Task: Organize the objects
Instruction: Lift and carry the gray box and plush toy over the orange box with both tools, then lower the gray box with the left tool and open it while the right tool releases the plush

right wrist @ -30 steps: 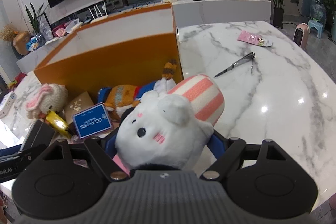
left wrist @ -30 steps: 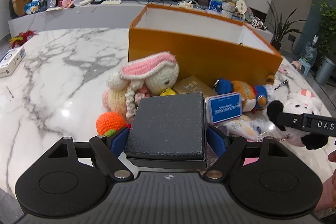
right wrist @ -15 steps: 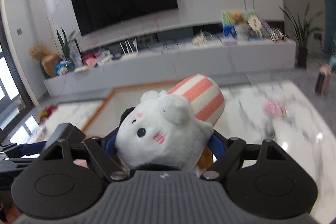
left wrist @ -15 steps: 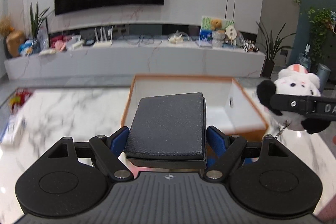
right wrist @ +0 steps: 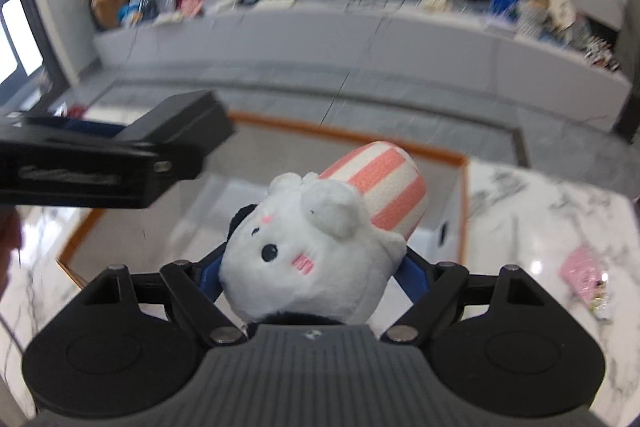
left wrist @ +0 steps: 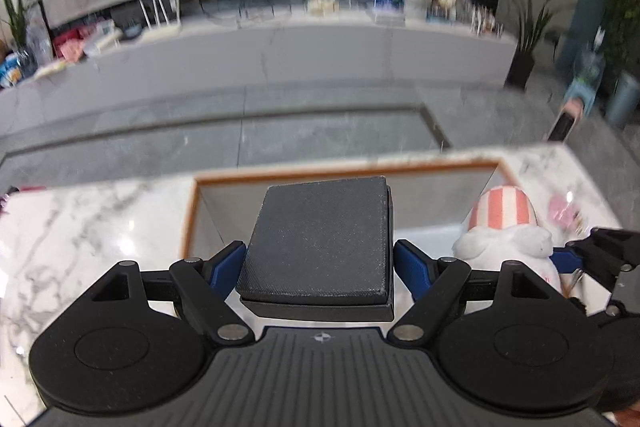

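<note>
On my far left the marble table (left wrist: 80, 227) runs pale and grey-veined up to the open cardboard box (left wrist: 192, 211), whose orange rim frames a white inside. My left gripper (left wrist: 320, 259) hangs over the near left part of that box. Its blue fingers (left wrist: 226, 265) press on both sides of a flat black case (left wrist: 324, 247), so the tongs are pinching the case and carrying it clear of the table, tilted down toward the box floor. From the right camera the same case shows as a dark slab at the upper left, above the box's left side.

Moving right, my right gripper (right wrist: 314, 267) holds a white plush toy (right wrist: 316, 259) with a pink-and-white striped cap. The blue fingers (right wrist: 412, 273) squeeze the toy's body from both sides; the tongs stand wide, yet they are pinching the toy, not spread free. The toy hangs above the box's right half, its face turned toward the camera and the cap pointing away over the far rim. In the left camera it sits just right of the case, at much the same height.

Further right, past the box wall, a small pink packet (right wrist: 582, 271) lies on the marble. The long white counter across the room is too blurred to read.
</note>
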